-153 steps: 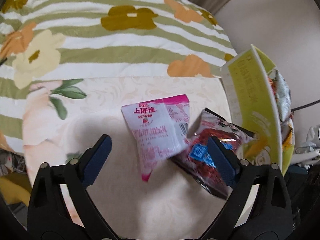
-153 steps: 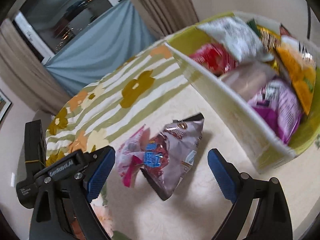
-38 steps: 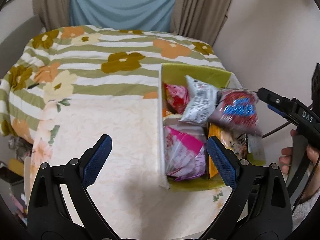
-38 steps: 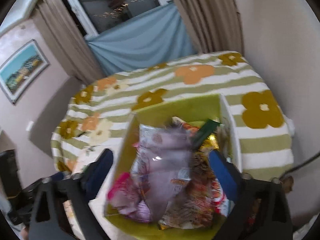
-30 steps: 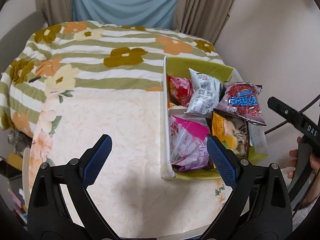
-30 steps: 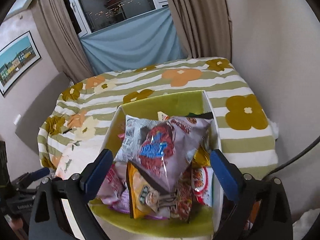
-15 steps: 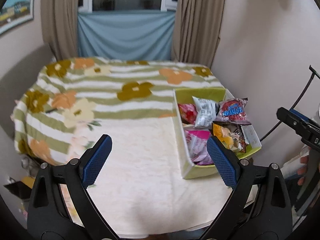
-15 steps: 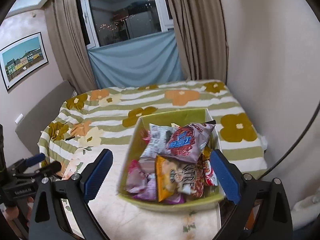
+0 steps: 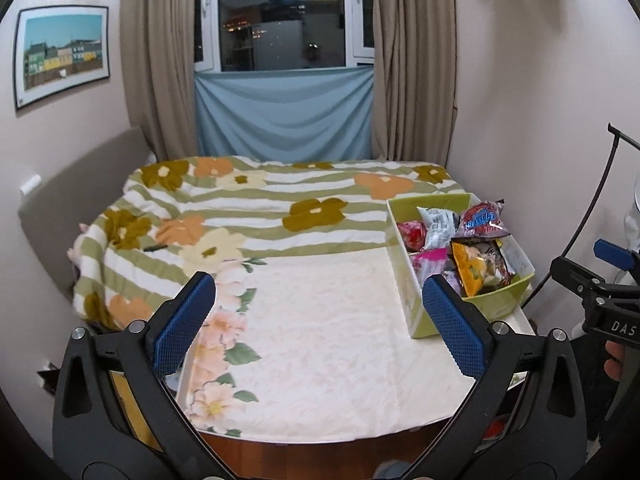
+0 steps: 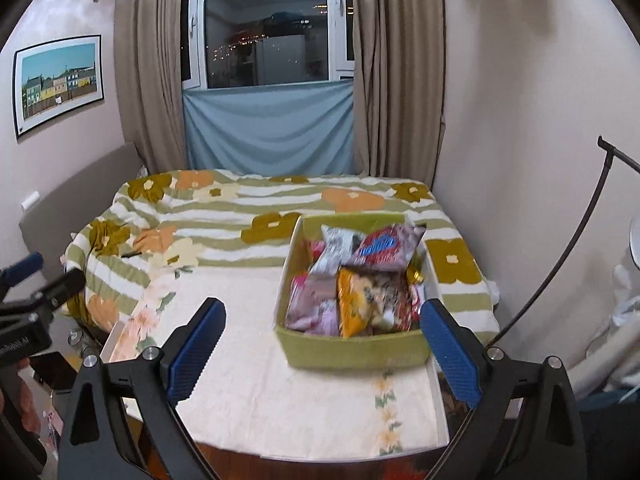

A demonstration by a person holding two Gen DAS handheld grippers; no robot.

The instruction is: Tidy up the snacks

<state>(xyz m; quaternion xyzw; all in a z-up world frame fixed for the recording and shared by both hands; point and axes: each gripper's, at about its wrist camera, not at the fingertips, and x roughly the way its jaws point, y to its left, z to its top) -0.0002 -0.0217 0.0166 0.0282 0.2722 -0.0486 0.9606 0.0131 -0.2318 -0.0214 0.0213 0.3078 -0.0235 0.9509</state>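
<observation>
Snacks position: packets (image 10: 360, 280) sit packed inside the green box (image 10: 352, 350), which stands on the cream floral cloth (image 9: 320, 320) at the table's right side, against the wall.
Left gripper (image 9: 320, 316): jaws opening, blue pads far apart, nothing between them but bare cloth; the box lies ahead and to the right, its near corner just behind the right pad (image 9: 452, 324) in the left wrist view.
Right gripper (image 10: 320, 348): jaws spread wide with nothing clamped; the box stands ahead between the two pads, slightly right of centre, apart from both fingers.
Green box contents: a purplish packet with a blue and red logo (image 10: 384, 250) lies on top at the far end; a silver-white packet (image 10: 334, 246) leans beside it on the left; an orange-yellow packet (image 10: 360, 306) stands at the near end; pink packets (image 10: 312, 304) fill the near left part; a red packet (image 9: 414, 234) shows at the far left corner in the left wrist view.
Box fill: heaped to the rim, with the top packet overhanging the far right edge.
Table surface: no packets lie loose on the cloth in either view.
Beyond the table: a striped flower-print cover (image 9: 260, 208) spreads toward the blue fabric (image 9: 284, 112) under the window.
Other gripper in view: the right one shows at the right edge of the left wrist view (image 9: 600, 292); the left one shows at the left edge of the right wrist view (image 10: 28, 292), a hand (image 10: 16, 392) beneath it.
</observation>
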